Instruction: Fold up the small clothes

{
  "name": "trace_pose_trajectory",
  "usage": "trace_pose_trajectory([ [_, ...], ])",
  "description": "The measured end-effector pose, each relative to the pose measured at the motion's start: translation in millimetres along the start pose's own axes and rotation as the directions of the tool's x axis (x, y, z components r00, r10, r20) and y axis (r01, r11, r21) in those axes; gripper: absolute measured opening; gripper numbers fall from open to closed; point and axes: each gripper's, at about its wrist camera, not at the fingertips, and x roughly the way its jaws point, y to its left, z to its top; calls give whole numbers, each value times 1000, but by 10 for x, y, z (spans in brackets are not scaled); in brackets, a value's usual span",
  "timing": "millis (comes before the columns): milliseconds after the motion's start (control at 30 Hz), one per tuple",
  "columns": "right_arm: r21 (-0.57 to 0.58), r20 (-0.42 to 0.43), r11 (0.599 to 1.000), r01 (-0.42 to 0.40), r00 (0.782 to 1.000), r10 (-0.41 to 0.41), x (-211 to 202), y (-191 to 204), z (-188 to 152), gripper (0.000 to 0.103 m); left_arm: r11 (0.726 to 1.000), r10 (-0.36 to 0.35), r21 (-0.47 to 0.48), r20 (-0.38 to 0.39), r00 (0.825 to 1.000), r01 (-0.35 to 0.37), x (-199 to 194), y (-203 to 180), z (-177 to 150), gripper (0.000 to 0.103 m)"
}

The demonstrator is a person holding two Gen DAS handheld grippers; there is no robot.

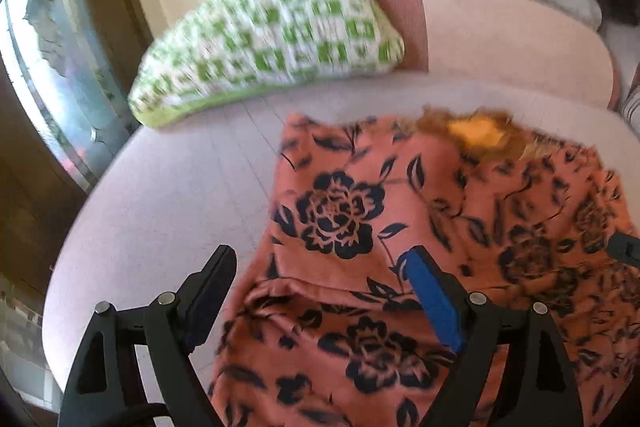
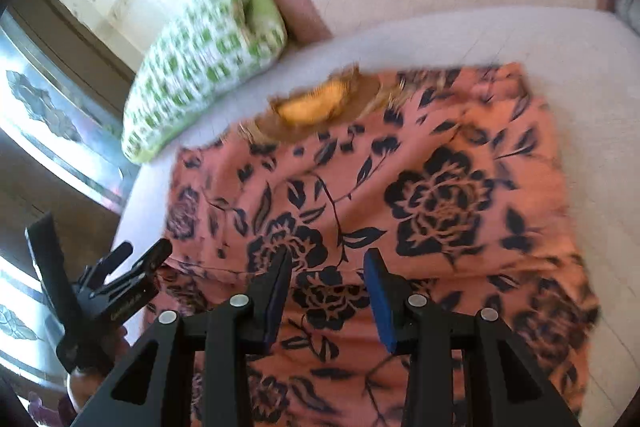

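Both cameras ride on the grippers, looking forward and steeply down along the fingers, close over the seat. The left one sits further left. Both take in the flowered cloth [image 1: 400, 227] [image 2: 400, 187], the green checked cushion [image 1: 264, 39] [image 2: 192, 67] and the pale sofa [image 1: 160, 207] [image 2: 520, 39].

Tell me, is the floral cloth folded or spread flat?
Partly folded. The floral cloth lies on the cushion, and near the left gripper one layer's edge overlaps another.

A pale cushioned sofa [image 1: 168, 211] bears a green-checked pillow [image 1: 276, 39] beside a sunlit window [image 1: 52, 75].
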Motion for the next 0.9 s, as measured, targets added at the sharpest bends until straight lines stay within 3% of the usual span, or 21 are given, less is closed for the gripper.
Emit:
trace_pose_trajectory([
  [167, -15, 141, 999, -44, 989, 46, -595, 88, -349, 48, 999, 13, -38, 112, 994, -8, -659, -34, -173, 88],
  [400, -9, 280, 998, -70, 958, 70, -1219, 110, -852, 51, 997, -21, -67, 171, 985, 33, -1319, 164, -474, 88],
  [700, -14, 313, 998, -61, 948, 62, -1660, 34, -1279, 52, 997, -65, -30, 252, 966, 74, -2064, 158, -580, 88],
  [900, -15, 312, 999, -53, 949, 55, -1758, -17, -1435, 55, 996, -77, -25, 267, 961, 87, -2251, 146, -612, 88],
])
